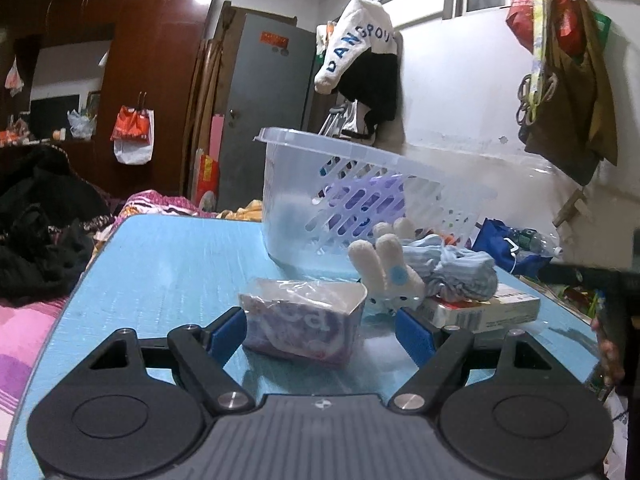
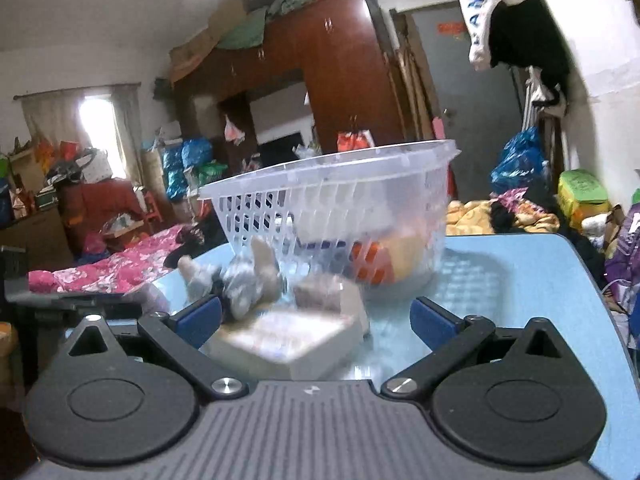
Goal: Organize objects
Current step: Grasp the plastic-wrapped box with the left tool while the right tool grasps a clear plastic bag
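Soft plastic-wrapped tissue pack [image 1: 304, 326] in front of basket [image 1: 360, 188], on blue table [image 1: 168, 264], between spread fingers of left gripper [image 1: 320, 330]. Probably light, squashy, slippery: best pinched across short sides. Right gripper [image 2: 316, 320] likewise apart, empty, facing box [image 2: 288, 344]. One pack, one plush rabbit [image 1: 390, 276], one box, one basket.

Light-blue counter [image 1: 168, 264]; clear perforated basket [image 1: 352, 184]; purple-and-white tissue pack [image 1: 304, 320]; cream plush rabbit [image 1: 384, 268] with blue dot; pale-blue striped cloth [image 1: 460, 268]; white box [image 1: 488, 308]; blue-tipped black hand-held gripper [image 1: 320, 328].
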`<state>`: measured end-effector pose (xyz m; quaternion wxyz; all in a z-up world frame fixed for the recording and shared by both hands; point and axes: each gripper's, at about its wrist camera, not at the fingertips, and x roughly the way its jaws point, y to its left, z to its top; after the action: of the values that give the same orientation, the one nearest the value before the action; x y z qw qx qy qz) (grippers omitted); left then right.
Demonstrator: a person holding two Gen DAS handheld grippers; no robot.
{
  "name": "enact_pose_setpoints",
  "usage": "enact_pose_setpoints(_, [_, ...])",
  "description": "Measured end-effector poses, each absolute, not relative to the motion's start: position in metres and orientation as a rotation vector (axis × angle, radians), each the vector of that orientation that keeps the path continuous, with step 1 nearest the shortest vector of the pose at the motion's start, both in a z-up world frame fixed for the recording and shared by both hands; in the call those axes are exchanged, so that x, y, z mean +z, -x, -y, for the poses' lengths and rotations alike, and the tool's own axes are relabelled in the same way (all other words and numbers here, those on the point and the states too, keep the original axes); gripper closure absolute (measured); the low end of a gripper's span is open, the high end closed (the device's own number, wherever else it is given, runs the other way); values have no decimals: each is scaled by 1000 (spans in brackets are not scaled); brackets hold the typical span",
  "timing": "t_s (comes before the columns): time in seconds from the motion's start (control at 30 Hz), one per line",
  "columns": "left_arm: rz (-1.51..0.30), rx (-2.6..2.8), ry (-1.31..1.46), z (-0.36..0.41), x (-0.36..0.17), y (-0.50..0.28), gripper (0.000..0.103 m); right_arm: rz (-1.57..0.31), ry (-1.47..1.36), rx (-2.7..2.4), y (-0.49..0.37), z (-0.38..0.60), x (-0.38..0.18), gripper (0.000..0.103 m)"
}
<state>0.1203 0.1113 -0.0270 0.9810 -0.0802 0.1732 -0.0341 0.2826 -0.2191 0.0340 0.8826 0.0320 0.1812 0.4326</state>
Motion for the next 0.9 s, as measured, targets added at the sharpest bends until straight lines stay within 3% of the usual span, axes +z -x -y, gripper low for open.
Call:
enact_pose_setpoints(0.17, [-370,-71,166,-111,-30,-129,19,-518,12,911,-320,192,36,16])
enact_pose_setpoints(0.4, [-382,-68,164,-111,-31,-129,19,-569,115,922,-332,165,32,28])
enact_pose_setpoints(0.47, [-385,-61,157,-111,-31,-126,19,-569,113,926,-332,165,32,49])
enact_pose_setpoints(0.5, [-389,-59,150,-110,-31,-125,20,-567,115,925,-330,165,31,51])
enact_pose_setpoints(0.53, [-390,-56,143,-110,-31,-123,23,-558,127,927,-328,166,30,55])
enact_pose_setpoints(0.63, [-402,-46,129,-110,-34,-120,49,-540,132,921,-323,174,31,62])
enact_pose_setpoints(0.9, [-348,-42,127,-110,-32,-113,51,-457,66,881,-311,207,41,64])
